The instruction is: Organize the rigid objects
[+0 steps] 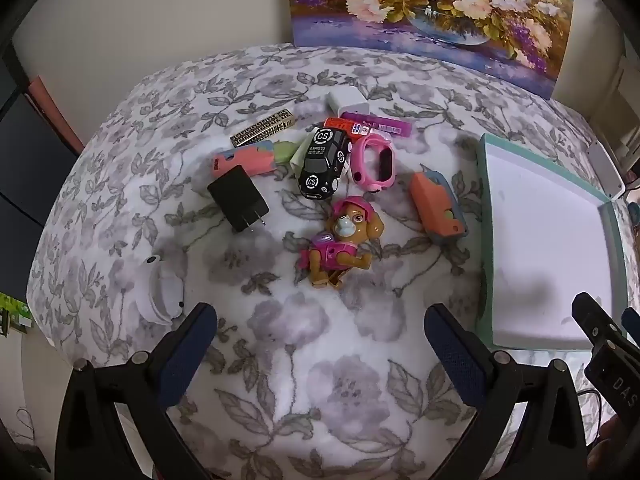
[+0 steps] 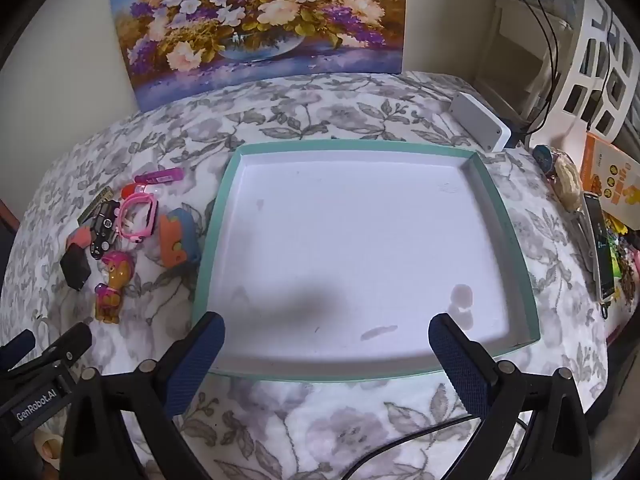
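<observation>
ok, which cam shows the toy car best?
Left wrist: the toy car sits near centre, large, its markings legible. Right wrist shows it small at the left edge, crowded among the other toys.

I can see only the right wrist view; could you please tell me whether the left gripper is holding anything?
Observer: No. The left gripper is open, with only bare cloth between its fingers.
Operator: Thank you. Does anything lie on the near side of the black charger?
Observer: Yes, a white round gadget lies there, close beside the outer finger's tip.
Operator: And can you read the toy car's markings?
Observer: Yes, the car has "CS" badges and the word "EXPRESS" on its roof.
</observation>
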### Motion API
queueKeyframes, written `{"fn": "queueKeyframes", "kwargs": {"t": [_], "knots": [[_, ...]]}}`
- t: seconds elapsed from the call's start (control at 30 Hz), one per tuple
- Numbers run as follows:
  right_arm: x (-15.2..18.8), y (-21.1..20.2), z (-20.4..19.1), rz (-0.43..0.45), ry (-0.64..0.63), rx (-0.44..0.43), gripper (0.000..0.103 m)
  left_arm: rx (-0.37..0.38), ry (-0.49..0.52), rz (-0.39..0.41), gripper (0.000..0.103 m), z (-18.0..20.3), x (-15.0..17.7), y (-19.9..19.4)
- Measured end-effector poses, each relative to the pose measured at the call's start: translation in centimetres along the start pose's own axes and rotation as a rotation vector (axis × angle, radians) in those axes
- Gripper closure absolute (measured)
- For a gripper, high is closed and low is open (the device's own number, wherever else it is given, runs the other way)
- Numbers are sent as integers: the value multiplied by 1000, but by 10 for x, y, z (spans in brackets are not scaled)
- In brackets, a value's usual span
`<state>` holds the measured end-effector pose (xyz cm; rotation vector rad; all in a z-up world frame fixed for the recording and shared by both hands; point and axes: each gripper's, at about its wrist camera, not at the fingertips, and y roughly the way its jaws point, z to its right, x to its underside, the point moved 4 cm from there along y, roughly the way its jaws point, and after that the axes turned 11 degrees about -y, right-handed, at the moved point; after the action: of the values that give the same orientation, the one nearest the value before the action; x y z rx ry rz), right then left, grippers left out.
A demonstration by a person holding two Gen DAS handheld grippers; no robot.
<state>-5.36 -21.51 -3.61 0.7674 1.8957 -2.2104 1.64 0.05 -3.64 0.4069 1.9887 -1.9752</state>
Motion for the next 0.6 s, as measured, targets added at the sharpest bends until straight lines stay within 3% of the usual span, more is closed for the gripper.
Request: {"fn": "queueKeyframes", "kwargs": {"t": [0.6], "knots": [[1, 4, -2, -8, -1, -5, 0, -22, 12, -16, 0, -3, 2, 4]]}}
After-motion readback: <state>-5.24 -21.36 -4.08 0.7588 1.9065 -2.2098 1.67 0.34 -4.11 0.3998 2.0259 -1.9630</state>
